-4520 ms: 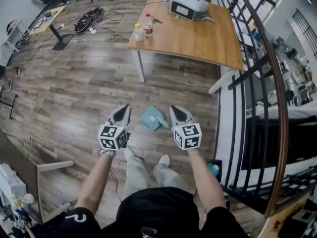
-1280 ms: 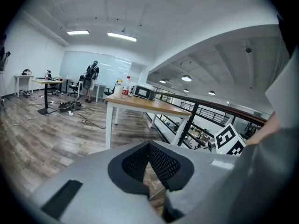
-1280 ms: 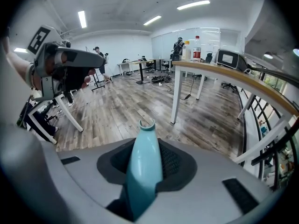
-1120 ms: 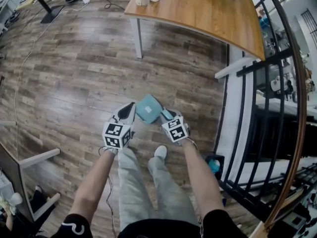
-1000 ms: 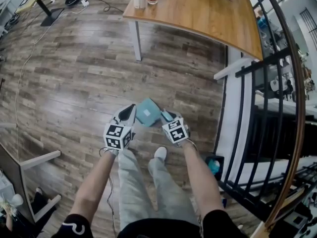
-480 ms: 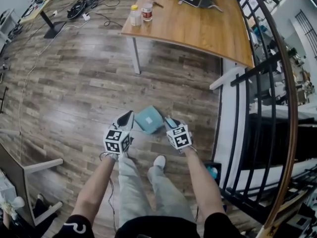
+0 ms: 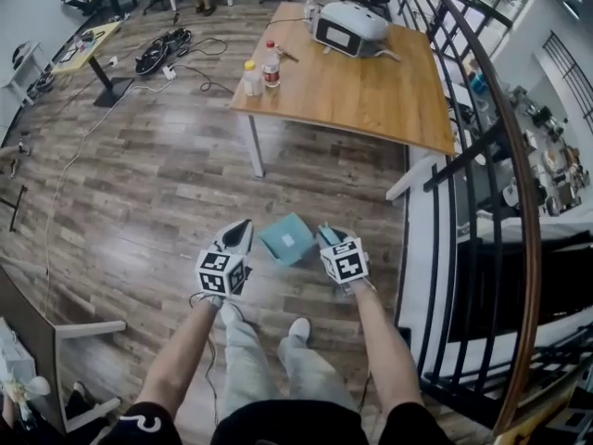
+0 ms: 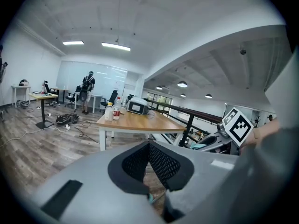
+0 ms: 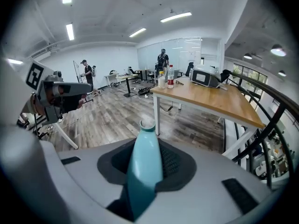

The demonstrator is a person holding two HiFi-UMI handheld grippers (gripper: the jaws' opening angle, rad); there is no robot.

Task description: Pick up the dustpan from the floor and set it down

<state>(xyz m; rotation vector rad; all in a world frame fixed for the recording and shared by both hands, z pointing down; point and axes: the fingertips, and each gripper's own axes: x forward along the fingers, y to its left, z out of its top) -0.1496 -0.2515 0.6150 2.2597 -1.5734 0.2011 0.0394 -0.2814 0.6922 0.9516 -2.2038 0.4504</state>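
I am holding the dustpan [image 7: 288, 239] up off the floor, or so I judge: the right gripper view is looking level across the room at about tabletop height, with the pale teal handle [image 9: 145, 162] running up between the jaws. The right gripper [image 7: 329, 237] is clamping that handle, its jaws closed in on it from both sides. In the head view the pan is sitting straight ahead of my feet at twelve o'clock, with the right gripper touching it at its three o'clock side. The left gripper [image 7: 239, 233] is hanging just beside the pan at its nine o'clock, jaws brought together at the tips and gripping nothing.

So the pick-up looks done and I am in the carrying stretch. The next move calls for choosing a spot on the wooden floor [image 7: 167, 184], lowering the right gripper until the pan is resting flat, and only then letting the jaws part. The railing [image 7: 482, 184] is running close by at three o'clock, so I am favouring the open boards towards eleven.

Counting: one dustpan and two grippers. One wooden table [image 7: 371, 91] at one o'clock is carrying two bottles [image 7: 251, 78] and one white machine [image 7: 347, 28].
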